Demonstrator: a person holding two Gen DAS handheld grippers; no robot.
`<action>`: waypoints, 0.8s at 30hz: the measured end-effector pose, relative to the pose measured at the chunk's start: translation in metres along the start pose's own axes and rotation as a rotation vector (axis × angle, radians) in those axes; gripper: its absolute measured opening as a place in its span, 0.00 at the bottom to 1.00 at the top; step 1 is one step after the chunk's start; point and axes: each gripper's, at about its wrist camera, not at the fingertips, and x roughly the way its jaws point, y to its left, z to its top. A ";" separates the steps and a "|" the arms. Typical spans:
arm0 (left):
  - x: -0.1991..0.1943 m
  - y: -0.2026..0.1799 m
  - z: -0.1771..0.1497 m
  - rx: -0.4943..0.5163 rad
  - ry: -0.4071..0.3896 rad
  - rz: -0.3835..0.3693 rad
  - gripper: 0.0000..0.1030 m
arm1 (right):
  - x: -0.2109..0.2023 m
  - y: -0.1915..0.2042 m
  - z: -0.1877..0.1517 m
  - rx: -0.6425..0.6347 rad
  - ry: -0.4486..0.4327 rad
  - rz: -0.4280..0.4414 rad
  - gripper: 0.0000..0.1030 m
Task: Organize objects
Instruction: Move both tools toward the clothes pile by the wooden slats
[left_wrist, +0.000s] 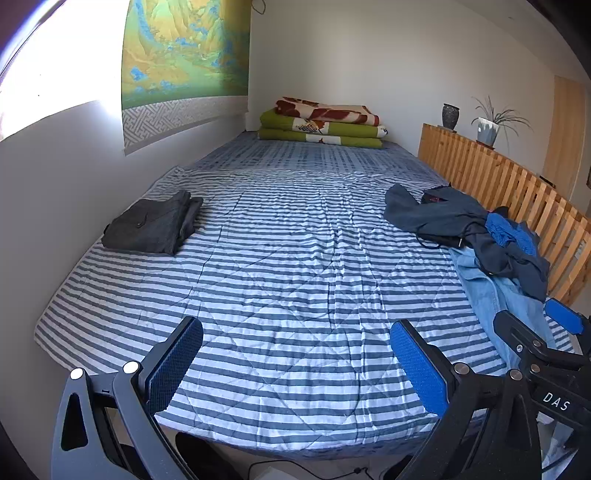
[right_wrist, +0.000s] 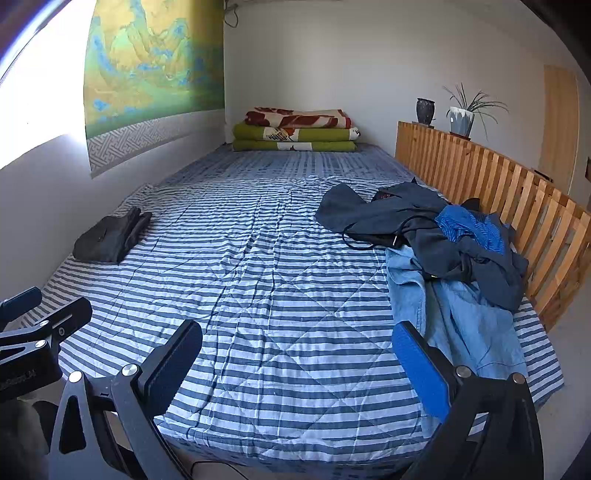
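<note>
A folded dark grey garment (left_wrist: 155, 225) (right_wrist: 110, 240) lies on the left side of the striped bed (left_wrist: 295, 288) (right_wrist: 280, 295). On the right side sits a loose heap: a dark navy garment (left_wrist: 443, 218) (right_wrist: 417, 221), a bright blue cloth (left_wrist: 511, 230) (right_wrist: 469, 227) and a light blue denim piece (left_wrist: 491, 291) (right_wrist: 454, 317). My left gripper (left_wrist: 295, 369) hangs open over the bed's near edge, nothing between its fingers. My right gripper (right_wrist: 297, 369) is open too, empty, with the denim just beyond its right finger (right_wrist: 421, 369).
Folded green and red blankets (left_wrist: 325, 123) (right_wrist: 295, 129) are stacked at the bed's far end. A wooden slatted rail (left_wrist: 498, 184) (right_wrist: 498, 177) runs along the right, bearing a dark vase (left_wrist: 450, 116) and a potted plant (left_wrist: 487, 127). A wall hanging (left_wrist: 184, 66) borders the left.
</note>
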 end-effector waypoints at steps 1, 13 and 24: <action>0.000 0.000 0.000 0.004 -0.001 -0.001 1.00 | 0.001 -0.001 0.000 0.006 0.003 0.002 0.98; -0.005 -0.006 0.011 0.024 -0.018 -0.018 1.00 | -0.006 -0.001 0.005 0.003 -0.010 0.015 0.98; 0.028 -0.014 0.046 0.065 -0.033 -0.074 1.00 | 0.016 -0.018 0.010 0.053 0.008 0.005 0.98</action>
